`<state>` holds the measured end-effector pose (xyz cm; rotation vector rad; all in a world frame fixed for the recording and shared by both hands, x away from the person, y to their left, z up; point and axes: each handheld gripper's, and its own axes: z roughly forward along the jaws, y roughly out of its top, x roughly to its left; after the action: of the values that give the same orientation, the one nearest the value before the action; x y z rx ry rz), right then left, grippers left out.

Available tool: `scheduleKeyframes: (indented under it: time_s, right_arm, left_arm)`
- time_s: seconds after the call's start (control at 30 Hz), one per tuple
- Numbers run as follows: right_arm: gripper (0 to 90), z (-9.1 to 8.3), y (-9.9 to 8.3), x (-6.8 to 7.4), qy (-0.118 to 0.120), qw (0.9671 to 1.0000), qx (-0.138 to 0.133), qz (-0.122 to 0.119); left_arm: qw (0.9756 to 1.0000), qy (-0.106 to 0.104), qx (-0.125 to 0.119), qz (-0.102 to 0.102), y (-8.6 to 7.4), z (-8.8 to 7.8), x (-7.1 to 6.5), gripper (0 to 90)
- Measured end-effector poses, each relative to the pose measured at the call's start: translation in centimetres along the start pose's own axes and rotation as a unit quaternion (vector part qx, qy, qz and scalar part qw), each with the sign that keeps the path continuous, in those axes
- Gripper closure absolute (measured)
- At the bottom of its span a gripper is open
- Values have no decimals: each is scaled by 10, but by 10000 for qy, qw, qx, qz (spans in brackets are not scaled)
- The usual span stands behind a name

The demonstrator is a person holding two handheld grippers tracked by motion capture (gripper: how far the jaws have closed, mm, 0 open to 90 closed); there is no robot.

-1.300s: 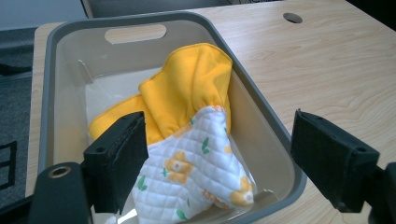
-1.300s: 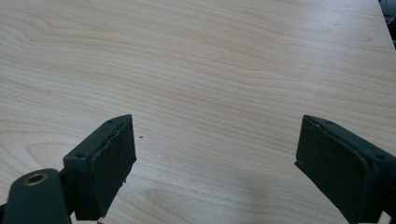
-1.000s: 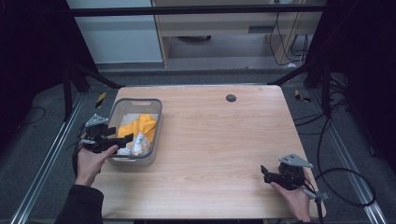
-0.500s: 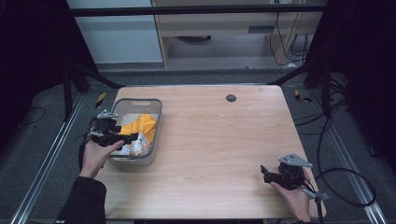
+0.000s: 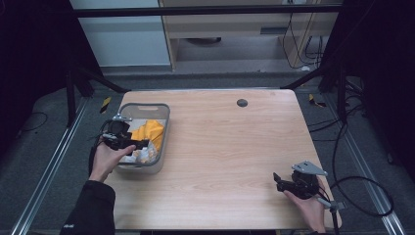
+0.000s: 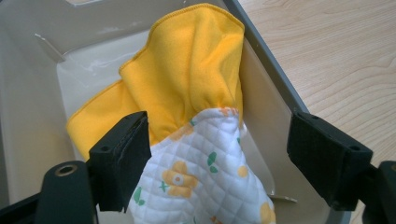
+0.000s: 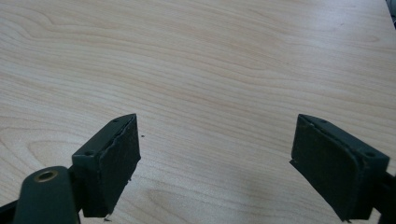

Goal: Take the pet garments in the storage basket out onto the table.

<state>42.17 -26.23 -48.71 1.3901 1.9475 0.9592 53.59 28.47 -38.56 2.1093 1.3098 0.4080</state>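
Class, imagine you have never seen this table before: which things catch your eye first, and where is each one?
The bright yellow cloth stands out, slumped inside the grey bin at the table's left side, with a white quilted flower-print cloth lying in front of it. The left gripper hangs over that bin, jaws wide apart either side of the quilted cloth. The right gripper sits open above bare wooden table near the front right corner.

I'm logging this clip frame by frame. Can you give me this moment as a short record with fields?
surface: wooden table
bin: grey, at table's left edge
contents: yellow cloth, white quilted cloth with a floral print
left gripper: open, jaws astride the quilted cloth, inside the bin
right gripper: open, over bare table, near right corner
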Motion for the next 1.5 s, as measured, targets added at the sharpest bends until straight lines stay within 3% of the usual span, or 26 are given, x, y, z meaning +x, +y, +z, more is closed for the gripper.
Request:
scheduleKeyframes:
  time_s: [0.73,1.2,1.5]
  right_arm:
    - [190,1,0,2,82,9999,57,-126]
    - [186,3,-1,3,104,9996,186,-177]
    - [181,5,-1,4,141,9993,265,-209]
  left_arm:
    - [9992,175,363,9,12,18,-5,329]
    - [9979,188,610,67,5,38,-9,411]
    - [9953,304,907,120,-1,49,-10,508]
